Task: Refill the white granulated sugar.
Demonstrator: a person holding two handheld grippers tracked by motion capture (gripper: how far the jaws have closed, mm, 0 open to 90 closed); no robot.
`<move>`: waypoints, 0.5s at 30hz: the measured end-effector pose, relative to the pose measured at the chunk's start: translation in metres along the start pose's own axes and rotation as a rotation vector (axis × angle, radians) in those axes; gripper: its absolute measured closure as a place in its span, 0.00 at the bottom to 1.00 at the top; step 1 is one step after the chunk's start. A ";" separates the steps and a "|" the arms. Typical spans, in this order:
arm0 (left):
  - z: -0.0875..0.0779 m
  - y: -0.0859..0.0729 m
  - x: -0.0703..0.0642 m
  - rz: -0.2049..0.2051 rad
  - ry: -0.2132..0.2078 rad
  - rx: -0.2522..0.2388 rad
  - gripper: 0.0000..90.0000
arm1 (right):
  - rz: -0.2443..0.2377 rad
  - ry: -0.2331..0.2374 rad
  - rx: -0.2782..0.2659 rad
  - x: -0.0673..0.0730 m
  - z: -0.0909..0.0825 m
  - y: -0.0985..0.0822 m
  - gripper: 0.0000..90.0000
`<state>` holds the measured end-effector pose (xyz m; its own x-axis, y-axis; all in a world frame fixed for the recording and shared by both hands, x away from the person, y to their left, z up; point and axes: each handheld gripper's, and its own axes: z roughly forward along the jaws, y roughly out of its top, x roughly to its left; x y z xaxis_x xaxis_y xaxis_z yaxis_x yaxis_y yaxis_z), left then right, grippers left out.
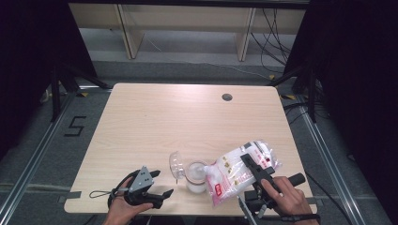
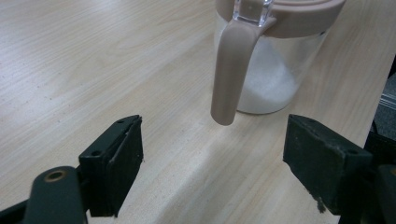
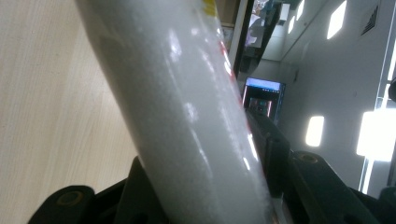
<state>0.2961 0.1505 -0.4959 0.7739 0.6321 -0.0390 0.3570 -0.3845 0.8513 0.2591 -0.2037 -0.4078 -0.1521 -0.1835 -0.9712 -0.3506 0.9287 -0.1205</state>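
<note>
The left tool (image 1: pixel 162 197) is resting released near the surface's (image 1: pixel 141 122) front edge, just left of the jar (image 1: pixel 196 176) — while the right tool (image 1: pixel 253 165) is grasping a tilted bag (image 1: pixel 234 171), its mouth hanging over the jar's right rim.

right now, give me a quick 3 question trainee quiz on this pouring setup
1. True or false: the right gripper is shut on the bag.
2. What stands between the grippers? A) a lidded jar holding white grains B) a mug C) a bowl
3. How do the left gripper's jaws stand?

Key:
1. True; the bag is tilted with its mouth at the jar.
2. A; its clear lid is flipped open.
3. Open, nothing between the pads, the jar's handle just ahead.
</note>
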 end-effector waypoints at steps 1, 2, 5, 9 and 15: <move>0.000 0.000 -0.001 -0.003 0.003 0.001 0.22 | -0.030 0.002 -0.004 -0.003 0.000 0.001 0.71; 0.000 0.000 -0.001 0.006 0.007 0.006 0.22 | -0.031 -0.001 -0.009 -0.003 0.000 0.001 0.71; 0.000 0.000 -0.001 -0.001 0.004 -0.001 0.22 | -0.018 0.002 -0.002 -0.003 -0.002 0.001 0.71; -0.001 0.001 -0.001 -0.004 0.006 -0.001 0.22 | -0.015 0.007 0.011 -0.002 -0.002 0.002 0.72; -0.001 0.001 0.001 0.026 0.001 0.005 0.22 | -0.032 0.004 -0.006 -0.002 -0.001 0.002 0.72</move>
<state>0.2967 0.1513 -0.4942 0.7825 0.6224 -0.0160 0.3389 -0.4043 0.8495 0.2581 -0.2018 -0.4058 -0.1447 -0.2146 -0.9659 -0.3611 0.9203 -0.1504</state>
